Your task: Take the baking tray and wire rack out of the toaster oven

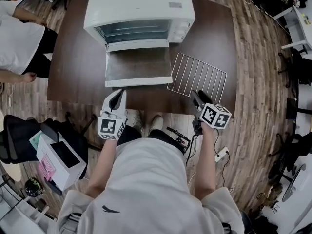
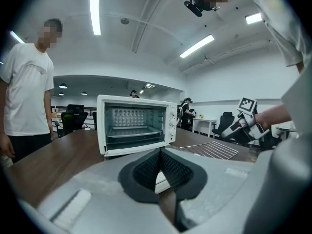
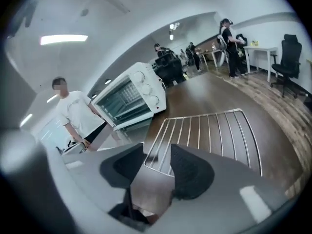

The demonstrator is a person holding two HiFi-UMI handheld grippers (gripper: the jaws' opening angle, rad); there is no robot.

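While the right claw (image 3: 157, 152) gapes, wire rack (image 3: 208, 130) lies just beyond.

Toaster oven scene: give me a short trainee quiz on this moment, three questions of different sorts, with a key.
1. True or false: the wire rack lies on the table, outside the toaster oven.
2. Where is the baking tray? A: inside the oven. B: on the table. C: on top of the rack.
3. Fill in: the right gripper's jaws stand ___.
Key: 1 true; 2 A; 3 apart.
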